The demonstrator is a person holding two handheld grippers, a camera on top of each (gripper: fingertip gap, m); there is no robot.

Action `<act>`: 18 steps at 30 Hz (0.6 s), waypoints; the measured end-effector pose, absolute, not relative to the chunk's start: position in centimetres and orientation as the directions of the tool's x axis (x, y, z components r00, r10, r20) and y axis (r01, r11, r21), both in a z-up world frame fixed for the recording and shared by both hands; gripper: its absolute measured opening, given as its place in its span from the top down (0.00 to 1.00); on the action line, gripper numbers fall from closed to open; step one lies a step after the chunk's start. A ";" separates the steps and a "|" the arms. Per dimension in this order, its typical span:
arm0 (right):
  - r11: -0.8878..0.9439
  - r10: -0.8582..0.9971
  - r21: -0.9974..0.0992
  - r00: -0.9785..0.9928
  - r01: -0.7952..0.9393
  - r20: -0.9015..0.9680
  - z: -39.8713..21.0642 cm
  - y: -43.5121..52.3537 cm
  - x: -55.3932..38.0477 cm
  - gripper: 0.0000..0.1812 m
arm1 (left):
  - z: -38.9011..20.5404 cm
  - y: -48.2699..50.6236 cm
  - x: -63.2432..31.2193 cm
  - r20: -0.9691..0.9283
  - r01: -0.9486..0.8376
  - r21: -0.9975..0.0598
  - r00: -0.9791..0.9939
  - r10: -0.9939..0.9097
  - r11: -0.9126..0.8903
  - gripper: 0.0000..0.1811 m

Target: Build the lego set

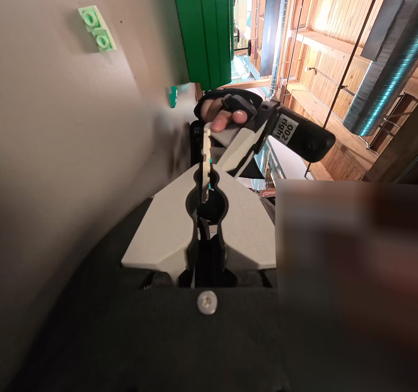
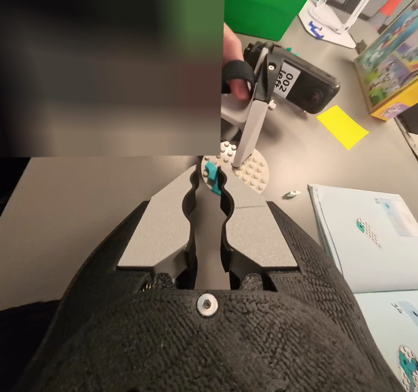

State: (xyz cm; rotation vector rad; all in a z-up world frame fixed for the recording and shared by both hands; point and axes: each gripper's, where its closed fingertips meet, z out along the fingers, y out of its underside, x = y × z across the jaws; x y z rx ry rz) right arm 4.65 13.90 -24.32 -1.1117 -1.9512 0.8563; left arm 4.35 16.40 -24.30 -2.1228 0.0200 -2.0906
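A round light-grey studded plate is held up off the table. It shows edge-on in the left wrist view. My left gripper is shut on the plate's edge; in the right wrist view it comes down onto the plate from above. A teal brick sits on the plate's near part. My right gripper has its fingers on either side of the plate and is closed on the teal brick. In the left wrist view it pinches the plate just beyond my own fingertips.
A green bin stands at the back. A light green two-stud plate lies on the table. An open instruction booklet lies at the right, with a small loose piece beside it. A yellow note and the set's box are beyond. Both grippers' tips are close together, under 4 cm apart. The left tips stand about 10 cm off the small loose piece. The left camera catches it too, in the left wrist view.
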 end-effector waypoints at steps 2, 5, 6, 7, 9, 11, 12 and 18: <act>0.415 0.893 -0.801 -0.360 0.432 0.269 -24.6 14.1 4.6 0.93 | -24.4 16.3 4.4 0.992 0.099 -0.128 0.029 -0.126 -0.987 0.98; 0.391 0.903 -0.808 -0.355 0.442 0.243 -24.6 14.1 4.7 0.94 | -24.4 16.3 4.4 0.992 0.099 -0.128 0.030 -0.126 -0.987 0.98; 0.385 0.905 -0.809 -0.353 0.445 0.237 -24.6 14.2 4.7 0.94 | -24.4 16.3 4.4 0.991 0.099 -0.129 0.031 -0.126 -0.987 0.98; 0.384 0.906 -0.809 -0.352 0.445 0.236 -24.6 14.2 4.7 0.94 | -24.4 16.3 4.4 0.991 0.100 -0.130 0.032 -0.127 -0.987 0.98; 0.400 0.902 -0.808 -0.344 0.432 0.262 -24.4 14.3 4.6 0.97 | -24.4 16.3 4.4 0.991 0.100 -0.130 0.031 -0.127 -0.987 0.98; 0.414 0.899 -0.807 -0.331 0.422 0.288 -24.1 14.5 4.5 0.97 | -24.4 16.3 4.4 0.991 0.100 -0.130 0.031 -0.127 -0.986 0.98; 0.413 0.900 -0.808 -0.326 0.421 0.291 -24.0 14.6 4.4 0.96 | -24.4 16.4 4.4 0.991 0.101 -0.129 0.031 -0.127 -0.986 0.98; 0.416 0.900 -0.805 -0.318 0.423 0.298 -24.1 14.7 4.4 0.96 | -24.4 16.3 4.5 0.991 0.100 -0.131 0.034 -0.128 -0.986 0.98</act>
